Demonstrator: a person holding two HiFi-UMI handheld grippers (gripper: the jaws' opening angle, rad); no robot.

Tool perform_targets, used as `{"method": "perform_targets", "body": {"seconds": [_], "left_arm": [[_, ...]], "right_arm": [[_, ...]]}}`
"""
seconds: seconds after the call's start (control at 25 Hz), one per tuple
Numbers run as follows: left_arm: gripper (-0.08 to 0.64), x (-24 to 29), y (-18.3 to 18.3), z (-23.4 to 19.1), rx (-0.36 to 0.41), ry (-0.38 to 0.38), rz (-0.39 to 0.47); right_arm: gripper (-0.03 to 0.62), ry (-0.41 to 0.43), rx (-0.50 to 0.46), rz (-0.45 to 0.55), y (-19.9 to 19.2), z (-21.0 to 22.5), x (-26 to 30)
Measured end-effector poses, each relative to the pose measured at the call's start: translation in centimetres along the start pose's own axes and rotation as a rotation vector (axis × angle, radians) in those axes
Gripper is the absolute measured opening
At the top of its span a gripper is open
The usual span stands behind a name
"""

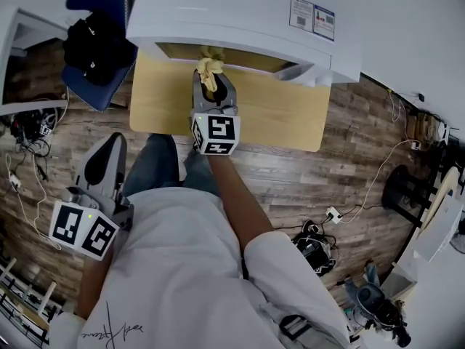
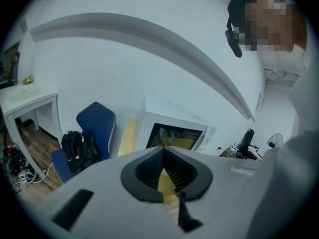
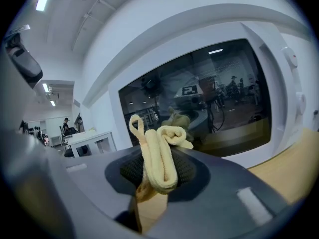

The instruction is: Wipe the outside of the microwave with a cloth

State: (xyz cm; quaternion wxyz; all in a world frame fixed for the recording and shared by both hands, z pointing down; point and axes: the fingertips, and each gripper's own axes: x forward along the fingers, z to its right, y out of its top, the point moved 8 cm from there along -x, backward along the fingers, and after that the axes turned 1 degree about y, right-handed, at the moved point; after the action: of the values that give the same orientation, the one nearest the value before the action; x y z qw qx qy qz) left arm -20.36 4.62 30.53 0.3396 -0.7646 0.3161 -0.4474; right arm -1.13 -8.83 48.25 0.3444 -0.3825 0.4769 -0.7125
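The white microwave [image 1: 240, 6] stands on a wooden table [image 1: 276, 118], and its dark glass door [image 3: 199, 98] fills the right gripper view. My right gripper [image 1: 212, 86] is shut on a folded yellow cloth [image 1: 211, 67], held up right at the lower edge of the door front. The cloth [image 3: 158, 156] bulges out above the jaws, with its reflection in the glass. My left gripper [image 1: 107, 155] hangs low at my left side, away from the table, its tips together with nothing held. From the left gripper [image 2: 163, 153] the microwave [image 2: 174, 123] is seen some way off.
A blue chair [image 1: 98, 20] with a black bag [image 1: 94, 38] stands left of the table, beside a white desk [image 1: 14, 27]. Cables and a power strip [image 1: 333, 214] lie on the wood floor. The microwave's knobs [image 3: 294, 59] sit right of the door.
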Motion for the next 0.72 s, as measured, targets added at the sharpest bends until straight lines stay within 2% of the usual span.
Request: {"method": "perform_targets", "body": {"seconds": [0.72], "left_arm": [[-0.005, -0.8, 0.4, -2.1, -0.035, 0.06, 0.02]], "right_arm": [[0.11, 0.198, -0.015, -0.072, -1.0, -5.2, 4.0]]}}
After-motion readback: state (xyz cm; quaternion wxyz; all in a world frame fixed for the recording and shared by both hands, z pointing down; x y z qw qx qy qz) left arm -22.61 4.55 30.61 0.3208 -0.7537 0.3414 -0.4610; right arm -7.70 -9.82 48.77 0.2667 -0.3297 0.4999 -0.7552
